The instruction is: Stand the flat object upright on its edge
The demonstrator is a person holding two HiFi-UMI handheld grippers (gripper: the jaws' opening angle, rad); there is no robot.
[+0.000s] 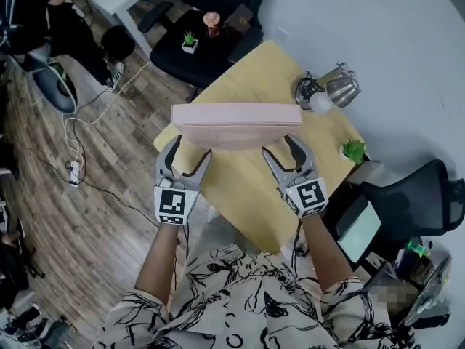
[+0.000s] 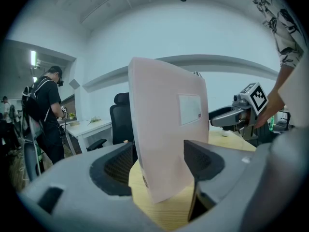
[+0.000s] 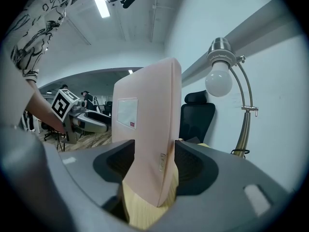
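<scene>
A flat pale pink box (image 1: 236,122) stands upright on its long edge on the light wooden table (image 1: 240,195), near the middle. My left gripper (image 1: 189,147) holds its left end and my right gripper (image 1: 281,145) its right end. In the left gripper view the box (image 2: 166,129) rises between the dark pads (image 2: 200,161), which lie against its faces, and its lower corner rests on the wood. The right gripper view shows the box (image 3: 145,129) filling the gap between both pads (image 3: 186,166). Each gripper view also shows the other gripper (image 2: 241,112) (image 3: 77,115).
A chrome desk lamp (image 1: 330,89) and a small potted plant (image 1: 354,150) stand at the table's right side. Black office chairs (image 1: 414,195) are close on the right. A low black seat (image 1: 196,57) with small items lies beyond. A person (image 2: 46,110) stands far left.
</scene>
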